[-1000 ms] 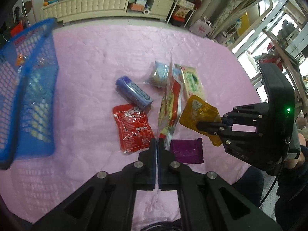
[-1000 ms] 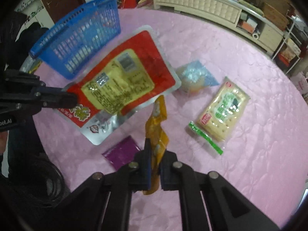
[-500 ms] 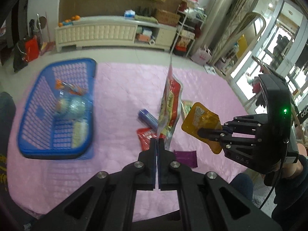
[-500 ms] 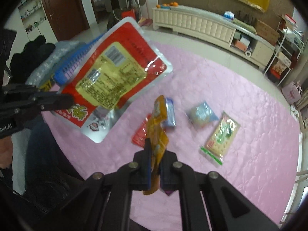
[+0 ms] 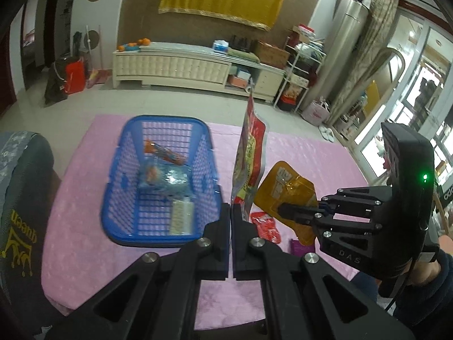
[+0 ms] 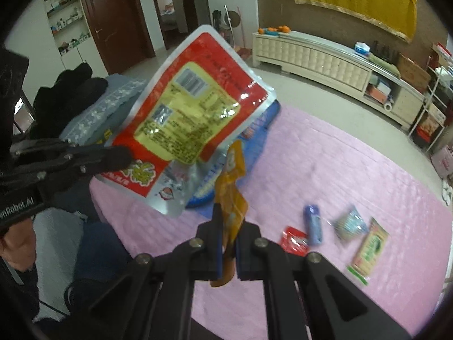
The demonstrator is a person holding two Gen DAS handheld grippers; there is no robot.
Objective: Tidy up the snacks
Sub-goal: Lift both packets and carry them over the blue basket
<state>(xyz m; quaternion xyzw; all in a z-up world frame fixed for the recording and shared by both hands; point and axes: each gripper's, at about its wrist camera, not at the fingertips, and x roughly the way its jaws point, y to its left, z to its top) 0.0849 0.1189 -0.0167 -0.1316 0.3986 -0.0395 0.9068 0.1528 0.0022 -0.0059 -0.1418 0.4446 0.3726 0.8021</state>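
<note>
**Grippers hold two packets aloft**

Left gripper (image 5: 230, 218), as we see it, pinches the red-and-yellow pouch (image 5: 249, 155) beside the blue basket (image 5: 124, 226). Our right gripper (image 6: 228, 235) clamps the orange sachet (image 6: 230, 195) above the pink tabletop (image 6: 354, 170).

Blue lattice basket (image 5: 124, 198); red-and-yellow foil pouch (image 6: 192, 113); amber pouch (image 6: 230, 195); pink quilted cloth (image 5: 297, 147)

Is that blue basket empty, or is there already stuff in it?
Not empty. The blue basket already holds a few snack packets: an orange one, a bluish clear bag and a pale packet lying on its floor.
</note>
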